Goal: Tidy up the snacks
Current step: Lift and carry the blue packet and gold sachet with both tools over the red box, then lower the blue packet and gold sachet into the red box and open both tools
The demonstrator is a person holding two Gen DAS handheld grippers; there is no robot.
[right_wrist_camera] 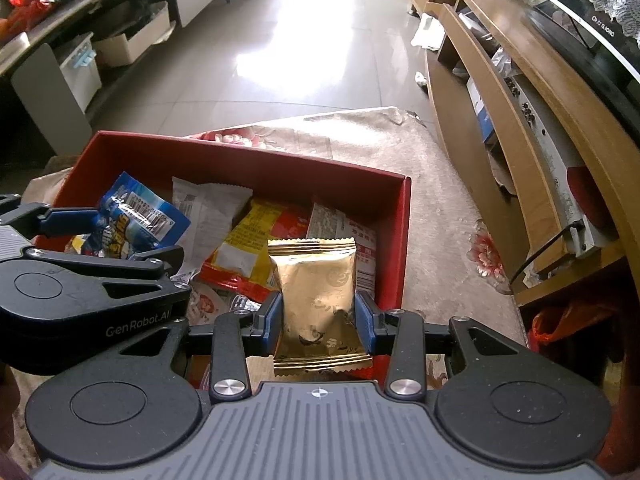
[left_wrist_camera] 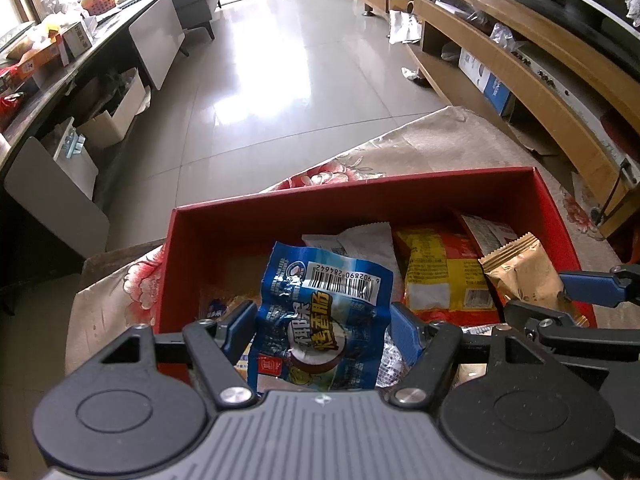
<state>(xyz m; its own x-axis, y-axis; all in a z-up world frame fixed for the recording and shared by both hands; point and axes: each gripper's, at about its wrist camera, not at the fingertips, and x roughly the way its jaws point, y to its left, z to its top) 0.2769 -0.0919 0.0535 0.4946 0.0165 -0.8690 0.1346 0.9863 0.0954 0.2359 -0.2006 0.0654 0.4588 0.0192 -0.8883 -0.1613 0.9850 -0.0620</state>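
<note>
**A:** What has the left gripper got?

**B:** A blue snack packet, crinkled, with a white barcode label near its top edge. The jaws are closed on it from both sides, and it stands more or less upright between the blue pads, over the near part of the red box.

**A:** And the right gripper?

**B:** Its jaws are clamped on a gold foil packet with crimped, zigzag ends. The packet is upright, pinched at its lower half, and sits over the near right corner of the red box. In the left wrist view the same gold packet shows at the right, with the right gripper's blue finger just beside it.

**A:** What lies in the box itself?

**B:** Several wrappers, loosely heaped. A white packet leans toward the far wall, a yellow-and-red bag lies flat in the middle, and a red-and-white packet lies behind the gold one. Smaller wrappers show near the front edge, but I cannot make out what they are.

**A:** Where does the box stand?

**B:** On a bench covered with a beige cloth printed with red flowers. The two grippers are side by side over the box, the left one's body close to the right one's finger.

**A:** Anything around it?

**B:** A glossy tiled floor beyond, and a long wooden TV cabinet along the right side.
</note>
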